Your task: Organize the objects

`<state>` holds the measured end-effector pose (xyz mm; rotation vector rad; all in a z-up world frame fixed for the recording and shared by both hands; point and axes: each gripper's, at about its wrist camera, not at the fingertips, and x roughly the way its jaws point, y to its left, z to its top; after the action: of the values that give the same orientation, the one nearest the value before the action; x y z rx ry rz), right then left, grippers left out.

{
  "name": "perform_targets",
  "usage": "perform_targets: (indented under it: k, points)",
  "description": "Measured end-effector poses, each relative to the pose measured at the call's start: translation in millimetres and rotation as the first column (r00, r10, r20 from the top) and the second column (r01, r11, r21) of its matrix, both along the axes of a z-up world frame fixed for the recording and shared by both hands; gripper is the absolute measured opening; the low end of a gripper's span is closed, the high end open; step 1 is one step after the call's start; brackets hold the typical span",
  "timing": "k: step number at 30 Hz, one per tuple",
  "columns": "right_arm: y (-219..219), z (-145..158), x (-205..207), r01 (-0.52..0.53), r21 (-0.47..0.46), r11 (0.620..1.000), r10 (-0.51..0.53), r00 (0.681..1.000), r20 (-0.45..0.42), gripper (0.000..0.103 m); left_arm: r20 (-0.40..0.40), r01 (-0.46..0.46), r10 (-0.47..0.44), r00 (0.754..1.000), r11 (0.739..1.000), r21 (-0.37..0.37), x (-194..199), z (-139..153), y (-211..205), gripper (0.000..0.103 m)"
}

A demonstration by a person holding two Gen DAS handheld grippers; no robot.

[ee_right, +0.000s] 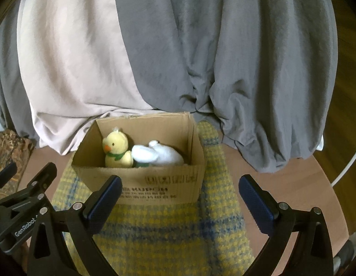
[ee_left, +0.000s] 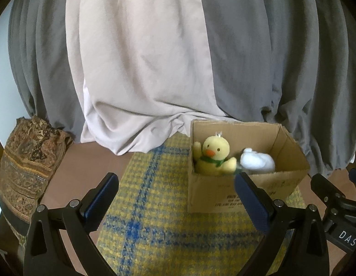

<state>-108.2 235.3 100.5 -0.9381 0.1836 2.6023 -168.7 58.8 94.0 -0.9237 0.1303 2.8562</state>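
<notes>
An open cardboard box (ee_left: pixel 279 186) (ee_right: pixel 155 184) stands on a yellow and blue plaid cloth (ee_left: pixel 168 218) (ee_right: pixel 178 230). Inside it sit a yellow plush duck (ee_left: pixel 214 157) (ee_right: pixel 117 149) with a green scarf and a white plush toy (ee_left: pixel 258 163) (ee_right: pixel 159 154), side by side. My left gripper (ee_left: pixel 175 184) is open and empty, in front of and left of the box. My right gripper (ee_right: pixel 180 188) is open and empty, just in front of the box's near wall. The right gripper also shows in the left wrist view (ee_left: pixel 334 195), and the left gripper in the right wrist view (ee_right: pixel 24 184).
Grey bedding (ee_left: pixel 270 46) (ee_right: pixel 247 69) and a pale beige sheet (ee_left: pixel 136 69) (ee_right: pixel 70 69) hang down behind the box. A patterned brown folded fabric (ee_left: pixel 28 161) (ee_right: pixel 7 151) lies at the left. The floor (ee_left: pixel 86 168) (ee_right: pixel 293 184) is reddish brown.
</notes>
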Motion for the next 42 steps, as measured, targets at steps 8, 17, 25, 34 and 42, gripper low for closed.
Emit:
perform_targets:
  k: [8,17,25,34,42]
  points:
    - [-7,-10,24,-0.003,-0.008,1.0,0.003,1.0,-0.017,0.102,-0.017,0.009,-0.009,1.0,1.0,-0.002,29,-7,-6,0.103]
    - [-8,-27,61,0.015,-0.033,0.999,-0.016,0.999,-0.037,0.102,-0.022,0.027,-0.027,0.999,1.0,0.001,64,-21,-14,0.103]
    - [-7,-43,91,0.031,-0.049,0.998,-0.032,0.999,-0.036,0.102,-0.028,0.041,-0.042,0.999,0.999,-0.019,94,-36,-14,0.103]
    - [-7,-65,117,0.041,-0.062,0.997,-0.041,0.999,0.001,0.102,-0.016,0.045,-0.046,0.999,0.999,-0.03,120,-57,-15,0.103]
    - [-13,-86,137,0.048,-0.056,0.997,-0.047,0.999,0.022,0.102,0.052,0.049,-0.047,0.998,0.998,-0.025,138,-87,-25,0.103]
